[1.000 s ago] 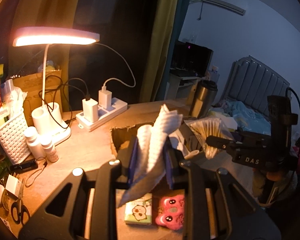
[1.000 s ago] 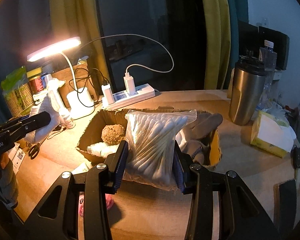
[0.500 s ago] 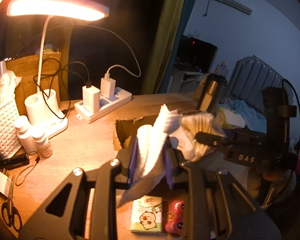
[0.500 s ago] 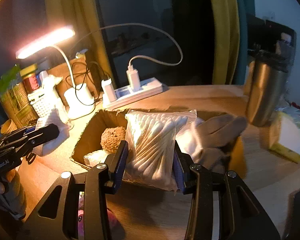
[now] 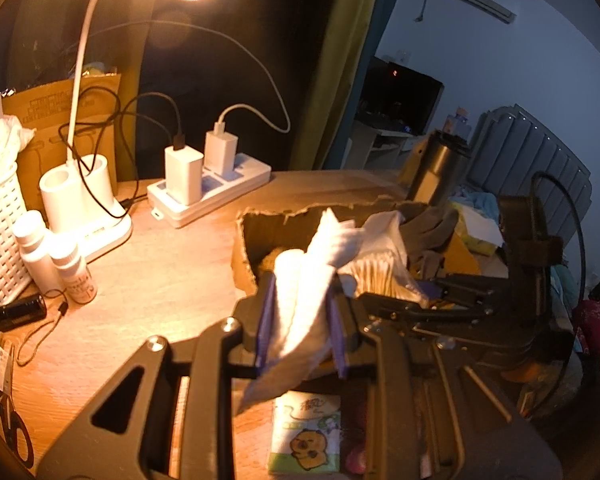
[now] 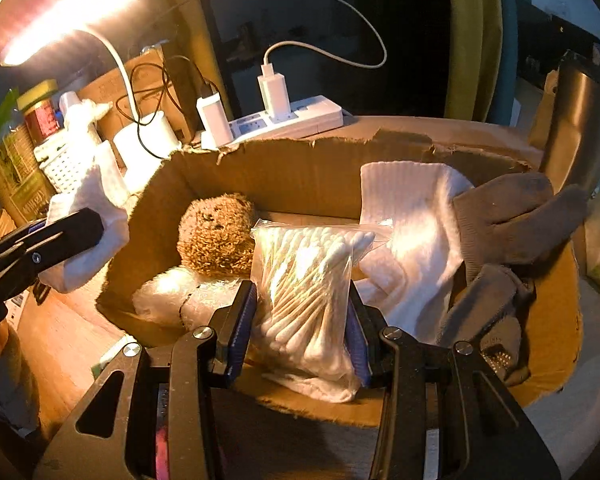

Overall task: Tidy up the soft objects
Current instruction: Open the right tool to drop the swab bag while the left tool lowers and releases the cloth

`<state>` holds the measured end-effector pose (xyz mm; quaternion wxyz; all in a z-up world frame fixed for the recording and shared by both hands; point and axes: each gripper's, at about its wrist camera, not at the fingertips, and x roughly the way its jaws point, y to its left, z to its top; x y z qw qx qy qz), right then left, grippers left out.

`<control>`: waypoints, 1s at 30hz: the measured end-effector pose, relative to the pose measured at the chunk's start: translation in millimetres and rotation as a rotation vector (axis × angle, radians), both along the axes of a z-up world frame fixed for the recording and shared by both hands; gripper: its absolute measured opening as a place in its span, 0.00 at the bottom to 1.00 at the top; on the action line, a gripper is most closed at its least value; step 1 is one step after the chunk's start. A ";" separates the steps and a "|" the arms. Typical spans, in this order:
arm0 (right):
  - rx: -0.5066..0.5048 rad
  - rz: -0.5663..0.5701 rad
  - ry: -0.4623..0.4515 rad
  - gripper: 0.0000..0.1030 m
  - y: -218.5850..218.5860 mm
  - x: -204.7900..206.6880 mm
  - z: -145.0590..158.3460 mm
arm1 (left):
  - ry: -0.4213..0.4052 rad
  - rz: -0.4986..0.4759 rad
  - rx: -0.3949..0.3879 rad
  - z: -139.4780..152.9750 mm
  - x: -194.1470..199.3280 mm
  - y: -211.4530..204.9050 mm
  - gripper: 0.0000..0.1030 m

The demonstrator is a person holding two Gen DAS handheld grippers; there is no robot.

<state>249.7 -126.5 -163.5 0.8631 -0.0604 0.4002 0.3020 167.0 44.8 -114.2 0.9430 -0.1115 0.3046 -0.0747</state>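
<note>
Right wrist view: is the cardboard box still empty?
No: the cardboard box already holds a brown plush toy, a white sock and grey gloves.

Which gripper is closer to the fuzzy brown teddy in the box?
The right gripper. It holds its bag of cotton swabs inside the cardboard box, right beside the brown teddy. The left gripper, clamping a white cloth, is outside the box wall.

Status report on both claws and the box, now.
Left claw shut on white cloth, beside cardboard box. Right claw shut on cotton swab bag, over box. Plush bear, socks already inside; nothing blocking.
</note>
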 end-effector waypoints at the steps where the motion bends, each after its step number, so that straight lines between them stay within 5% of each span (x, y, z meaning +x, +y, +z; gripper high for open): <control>1: -0.003 0.000 0.003 0.43 -0.2 0.6 -0.3 | 0.003 0.000 0.000 -1.1 1.2 0.4 0.24; 10: -0.037 -0.024 0.016 0.44 3.5 4.2 -7.0 | 0.020 -0.011 0.020 -5.7 10.1 -6.7 0.24; 14: -0.041 -0.044 0.017 0.52 1.5 6.1 -7.6 | 0.019 -0.013 0.032 -4.6 10.3 -9.6 0.24; 30: 0.045 -0.088 -0.063 0.60 -38.5 -0.1 15.9 | 0.041 -0.020 0.081 -5.5 23.5 -30.4 0.26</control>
